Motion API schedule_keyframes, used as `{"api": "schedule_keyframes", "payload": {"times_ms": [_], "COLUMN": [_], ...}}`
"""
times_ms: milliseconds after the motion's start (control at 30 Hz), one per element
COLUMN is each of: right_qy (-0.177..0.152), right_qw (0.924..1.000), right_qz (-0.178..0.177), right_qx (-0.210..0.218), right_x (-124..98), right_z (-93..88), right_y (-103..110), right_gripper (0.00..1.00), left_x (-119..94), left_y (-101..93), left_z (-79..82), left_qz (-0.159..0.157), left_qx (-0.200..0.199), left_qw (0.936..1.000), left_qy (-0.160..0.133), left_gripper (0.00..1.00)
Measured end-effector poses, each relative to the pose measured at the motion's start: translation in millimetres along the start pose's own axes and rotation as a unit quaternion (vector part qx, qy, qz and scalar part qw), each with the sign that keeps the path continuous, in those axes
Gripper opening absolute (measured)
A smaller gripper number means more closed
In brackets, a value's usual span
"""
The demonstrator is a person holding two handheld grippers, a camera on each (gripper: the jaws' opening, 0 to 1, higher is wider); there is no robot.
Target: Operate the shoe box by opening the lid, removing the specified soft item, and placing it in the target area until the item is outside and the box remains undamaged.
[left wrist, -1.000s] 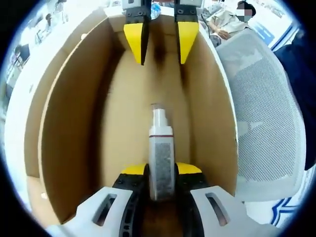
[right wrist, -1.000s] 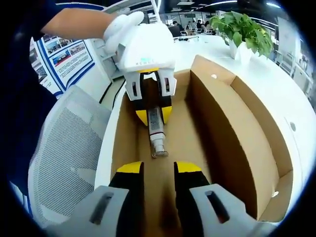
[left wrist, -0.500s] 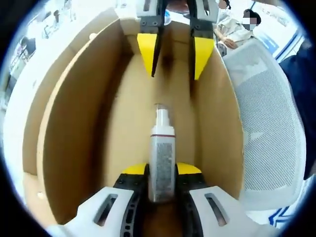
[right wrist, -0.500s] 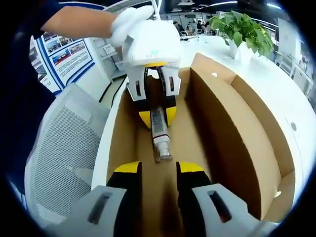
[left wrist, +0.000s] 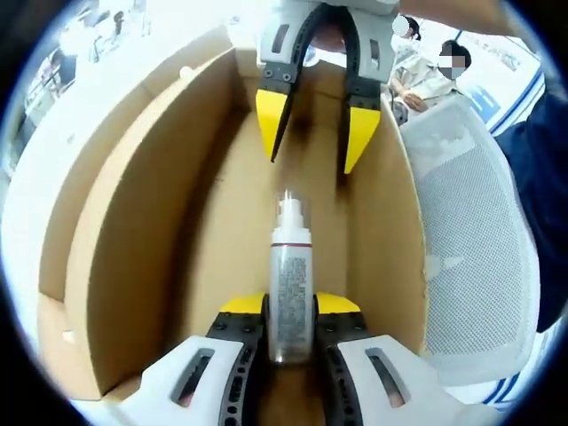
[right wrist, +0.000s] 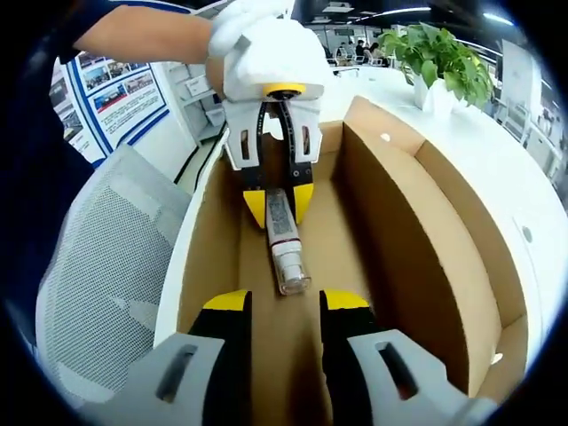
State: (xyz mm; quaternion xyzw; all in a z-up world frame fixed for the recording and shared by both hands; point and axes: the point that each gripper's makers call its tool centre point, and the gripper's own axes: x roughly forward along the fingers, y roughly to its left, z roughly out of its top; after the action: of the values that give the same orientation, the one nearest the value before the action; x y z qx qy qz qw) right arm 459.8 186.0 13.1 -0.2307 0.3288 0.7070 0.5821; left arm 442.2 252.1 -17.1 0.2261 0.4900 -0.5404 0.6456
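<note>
Two grippers work inside the open cardboard shoe box. Left gripper, at 6 o'clock in left gripper view, has its fingers clamped on a small spray bottle, nozzle pointing toward 12 o'clock. Right gripper sits w/ fingers apart, nothing between them, bottle tip just ahead at 12 o'clock. Box rests on a white bench; mesh chair at 9 o'clock, potted plant approx. 1 o'clock.
</note>
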Motion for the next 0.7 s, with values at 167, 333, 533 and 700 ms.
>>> {"api": "schedule_keyframes", "payload": {"times_ms": [167, 333, 533, 700], "right_qy": [-0.011, -0.022, -0.030, -0.066], "right_qw": [0.9999, 0.9998, 0.9995, 0.9973], "right_qz": [-0.001, 0.003, 0.012, 0.023], "right_qx": [-0.001, 0.001, -0.003, 0.022], "right_x": [0, 1, 0, -7], "right_z": [7.5, 16.1, 26.3, 41.1], "right_y": [-1, 3, 10, 13], "right_gripper": [0.29, 0.29, 0.29, 0.27], "left_x": [-8, -17, -32, -45], "left_y": [-3.9, -6.7, -14.7, -23.5], "left_z": [7.8, 18.5, 32.9, 47.8], "left_qz": [-0.003, -0.001, -0.011, -0.021], "left_qx": [-0.001, -0.003, -0.010, -0.015], "left_qw": [0.9997, 0.9987, 0.9961, 0.9913], "left_qy": [-0.023, -0.052, -0.087, -0.129], "left_gripper": [0.15, 0.15, 0.15, 0.15]}}
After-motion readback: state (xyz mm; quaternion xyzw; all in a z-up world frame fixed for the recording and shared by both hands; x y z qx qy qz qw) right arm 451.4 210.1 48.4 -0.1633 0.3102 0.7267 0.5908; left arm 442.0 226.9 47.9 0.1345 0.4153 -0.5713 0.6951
